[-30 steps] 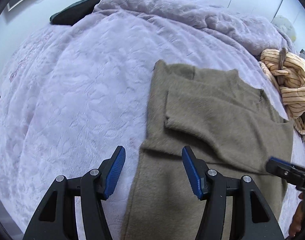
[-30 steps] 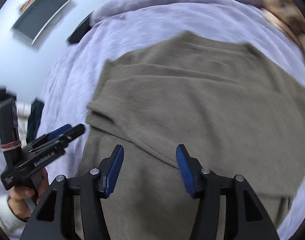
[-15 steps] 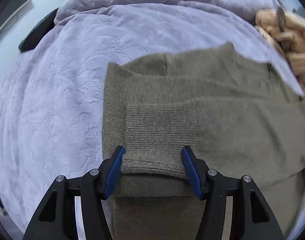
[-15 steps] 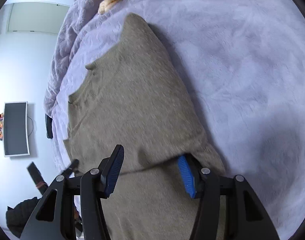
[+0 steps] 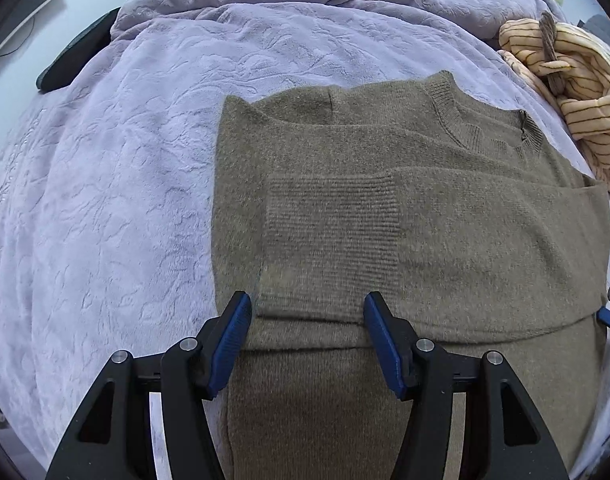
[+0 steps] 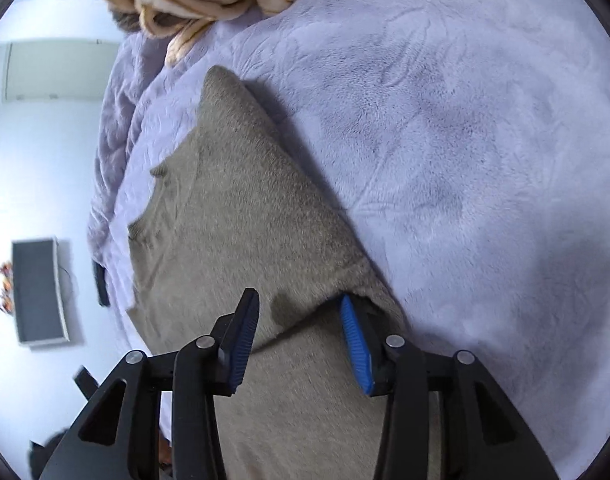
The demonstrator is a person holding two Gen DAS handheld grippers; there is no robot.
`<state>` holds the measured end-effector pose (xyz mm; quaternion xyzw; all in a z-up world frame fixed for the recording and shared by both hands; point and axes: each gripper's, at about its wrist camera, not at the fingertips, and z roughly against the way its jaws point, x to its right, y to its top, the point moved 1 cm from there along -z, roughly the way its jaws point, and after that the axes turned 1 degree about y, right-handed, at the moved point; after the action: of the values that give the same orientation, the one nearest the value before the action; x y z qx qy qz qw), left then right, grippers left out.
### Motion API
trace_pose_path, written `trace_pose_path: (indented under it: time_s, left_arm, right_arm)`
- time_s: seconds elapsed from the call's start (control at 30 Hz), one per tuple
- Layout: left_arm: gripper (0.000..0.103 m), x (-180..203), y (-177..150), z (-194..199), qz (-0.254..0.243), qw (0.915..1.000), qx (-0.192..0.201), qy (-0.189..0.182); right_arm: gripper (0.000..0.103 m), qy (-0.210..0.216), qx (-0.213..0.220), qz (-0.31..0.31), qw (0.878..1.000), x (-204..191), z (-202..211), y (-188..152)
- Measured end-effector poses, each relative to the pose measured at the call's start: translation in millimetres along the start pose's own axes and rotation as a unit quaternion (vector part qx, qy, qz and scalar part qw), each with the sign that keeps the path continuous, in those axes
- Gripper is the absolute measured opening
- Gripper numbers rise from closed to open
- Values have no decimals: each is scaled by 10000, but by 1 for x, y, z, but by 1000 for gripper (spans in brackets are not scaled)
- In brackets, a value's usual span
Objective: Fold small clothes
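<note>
- An olive-brown knit sweater (image 5: pixel 445 216) is laid flat on a bed covered by a lilac plush blanket (image 5: pixel 117 184), with both sleeves already folded across the chest; the ribbed cuff (image 5: pixel 333 232) of the upper sleeve lies near the sweater's left side.
- A crumpled striped cream garment (image 5: pixel 573 80) is seen further up the bed, just beside the sweater's shoulder.
- The left gripper (image 5: pixel 307 338) is held about half open above the folded sleeve, its blue fingers (image 5: pixel 231 344) standing on either side of the cuff's lower edge; no cloth is pinched.
- The right gripper (image 6: pixel 299 338) is placed at the sweater's right edge, and its jaws have just been closing; a raised fold of knit sits between them, with one finger tucked under the edge, but a firm pinch cannot be confirmed.
- The knit is judged soft, limp and fairly thick: it should drape and sag when lifted, and the fuzzy surface is unlikely to slip from ribbed pads.
- Several layers are stacked at the sides, so a deep bite through all of them is advised, lest the folded sleeves slide out.
- Hold is best taken at both side edges on the same level, so the fold can be carried over evenly.
</note>
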<state>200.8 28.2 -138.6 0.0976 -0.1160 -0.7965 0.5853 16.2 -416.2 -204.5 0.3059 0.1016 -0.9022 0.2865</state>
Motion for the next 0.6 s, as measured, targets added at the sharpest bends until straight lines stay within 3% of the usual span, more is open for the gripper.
trace_pose_path:
  time_s: [0.23, 0.37, 0.47, 0.6]
  left_arm:
    - [60, 3, -20, 12, -89, 9997, -206, 60]
    - [60, 3, -27, 21, -18, 9998, -165, 52]
    - [60, 1, -23, 26, 107, 9999, -85, -37]
    - [60, 4, -6, 20, 220, 9997, -5, -50]
  right_arm:
    - [64, -588, -41, 343, 9977, 1, 24, -14]
    - [64, -839, 101, 639, 9944, -2, 38, -17]
    - [63, -891, 335, 1145, 9888, -21, 46, -3]
    - [63, -676, 453, 1385, 9870, -39, 33, 42]
